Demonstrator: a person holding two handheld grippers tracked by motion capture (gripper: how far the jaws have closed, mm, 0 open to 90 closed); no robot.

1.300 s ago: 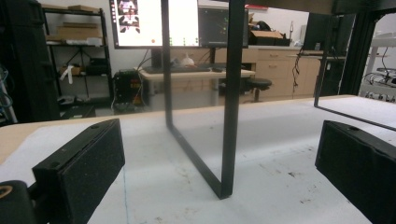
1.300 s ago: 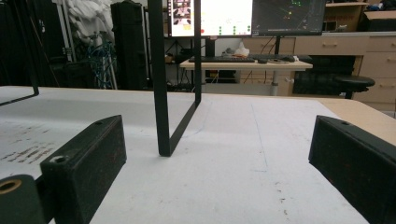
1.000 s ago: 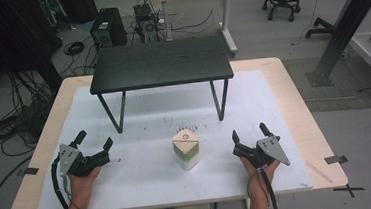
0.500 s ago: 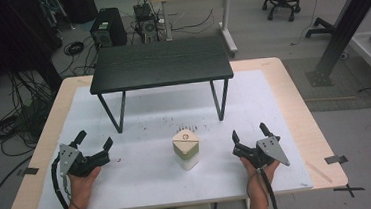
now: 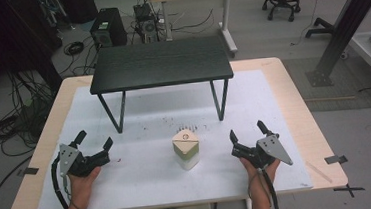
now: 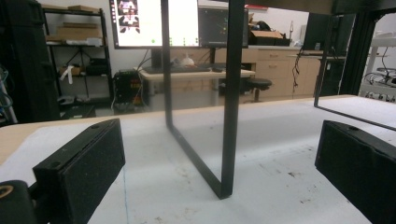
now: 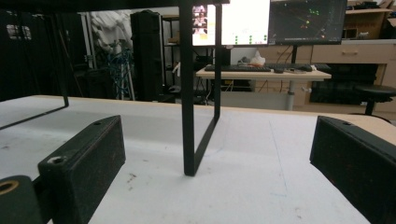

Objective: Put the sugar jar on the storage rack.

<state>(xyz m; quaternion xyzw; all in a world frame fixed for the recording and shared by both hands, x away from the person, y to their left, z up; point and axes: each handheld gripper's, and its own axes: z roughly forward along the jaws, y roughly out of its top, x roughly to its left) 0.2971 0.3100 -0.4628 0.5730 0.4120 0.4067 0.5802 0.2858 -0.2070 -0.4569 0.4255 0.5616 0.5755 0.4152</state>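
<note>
1. Your left gripper [image 5: 94, 143] sits low on the counter [image 5: 294, 111] near the left front edge, jaws spread, nothing between them. Its own view looks straight at the left leg frame [image 6: 224, 140] of the small black table [image 5: 160, 64]. My read: a parked ready pose, not a reach.
2. Left margin is thin. The white sheet [image 5: 144, 173] ends just outside that hand, bare wood beyond, so work inward, not outward.
3. The small box [image 5: 185, 148], tan peaked top over a pale green and white body, stands upright at centre front, between your two grippers and apart from both. It's in front of the black table, not under it.
4. Open counter on both sides of the box, so either gripper gets a straight level approach. Likely placed central for that reason.
5. The black table spans the rear half. Its legs are the only obstacles, and the overhang limits lift height if you carry the box back that way.
6. Your right gripper [image 5: 248, 134] mirrors the left: low, jaws wide apart, empty, aimed at the right leg frame [image 7: 189, 116].
7. Right side has more room than left. The sheet runs further out before the counter edge.
</note>
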